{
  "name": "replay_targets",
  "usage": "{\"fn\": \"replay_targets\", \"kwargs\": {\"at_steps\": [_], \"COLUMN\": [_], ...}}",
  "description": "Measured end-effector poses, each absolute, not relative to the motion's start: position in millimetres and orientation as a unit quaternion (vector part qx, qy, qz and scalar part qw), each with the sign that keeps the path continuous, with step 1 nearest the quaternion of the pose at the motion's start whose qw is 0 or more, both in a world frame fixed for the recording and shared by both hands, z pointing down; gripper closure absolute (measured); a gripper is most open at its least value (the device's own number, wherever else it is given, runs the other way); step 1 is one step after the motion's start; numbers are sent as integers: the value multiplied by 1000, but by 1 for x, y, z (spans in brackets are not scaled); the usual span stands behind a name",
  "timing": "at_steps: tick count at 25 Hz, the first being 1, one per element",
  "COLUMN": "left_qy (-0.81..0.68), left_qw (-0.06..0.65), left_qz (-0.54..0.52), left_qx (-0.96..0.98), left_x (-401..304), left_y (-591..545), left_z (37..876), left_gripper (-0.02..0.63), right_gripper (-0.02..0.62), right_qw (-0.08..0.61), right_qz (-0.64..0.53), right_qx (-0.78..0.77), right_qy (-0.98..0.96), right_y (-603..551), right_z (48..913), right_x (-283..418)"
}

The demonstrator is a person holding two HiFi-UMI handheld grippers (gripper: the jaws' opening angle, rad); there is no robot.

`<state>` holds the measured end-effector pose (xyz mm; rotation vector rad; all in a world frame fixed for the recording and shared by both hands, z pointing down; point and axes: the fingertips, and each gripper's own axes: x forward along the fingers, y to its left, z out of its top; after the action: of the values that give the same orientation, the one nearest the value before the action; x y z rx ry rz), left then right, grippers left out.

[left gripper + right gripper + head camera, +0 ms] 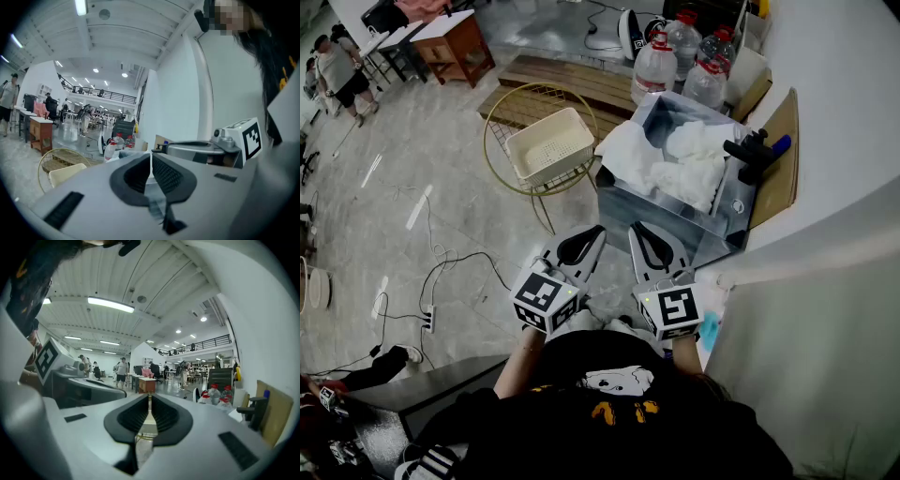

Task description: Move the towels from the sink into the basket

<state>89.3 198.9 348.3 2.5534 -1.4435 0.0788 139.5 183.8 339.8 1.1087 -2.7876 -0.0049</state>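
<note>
Left tongs [596, 231] and right tongs [636, 228] sit side by side just in front of the person's dark shirt, both pointing about level toward the sink. In the left gripper view the left tongs [150, 155] are closed, their ribbed pads meeting with nothing between them. In the right gripper view the right tongs [149, 397] are closed too and hold nothing.

Left of the person, black cables [450, 272] trail across the glossy grey floor [412, 169].

Just beyond the tips of the tongs stands a stainless steel sink [666, 211]. The white towels [689, 159] lie crumpled inside it, and 1 towel [626, 155] hangs over its left rim. A black faucet [752, 153] stands at the sink's right side, and a cardboard sheet [783, 159] leans on the white wall behind it.

Just left of the sink, a cream plastic basket [551, 142] rests on a round gold wire stand [499, 122], near the draped towel.

Behind the sink are 4 clear water bottles [656, 67] with red caps and a wooden pallet [572, 80]. Farther off stands a wooden desk [455, 42], with people [337, 70] at the room's far edge.
</note>
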Motion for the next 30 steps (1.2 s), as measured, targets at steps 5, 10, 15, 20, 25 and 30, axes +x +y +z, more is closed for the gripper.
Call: {"fn": "replay_targets", "kwargs": {"at_steps": [5, 10, 15, 20, 25, 30], "left_qy": [-488, -494, -505, -502, -489, -476], "left_qw": [102, 99, 104, 106, 93, 97], "left_qz": [27, 30, 35, 54, 53, 60], "left_qx": [867, 863, 856, 857, 866, 872], "left_x": [97, 108, 115, 127, 139, 138], "left_y": [198, 197, 199, 193, 172, 142], "left_z": [346, 349, 350, 356, 350, 363], "left_gripper": [589, 589, 589, 588, 588, 588], "right_gripper": [574, 574, 574, 574, 574, 574], "right_qw": [48, 54, 50, 44, 35, 36], "right_qz": [14, 14, 28, 44, 56, 68], "right_qx": [366, 355, 346, 350, 364, 383], "right_qy": [-929, -933, -936, -935, -929, -920], "right_y": [184, 186, 192, 185, 165, 135], "right_z": [332, 339, 344, 355, 357, 367], "right_x": [148, 159, 169, 183, 195, 200]}}
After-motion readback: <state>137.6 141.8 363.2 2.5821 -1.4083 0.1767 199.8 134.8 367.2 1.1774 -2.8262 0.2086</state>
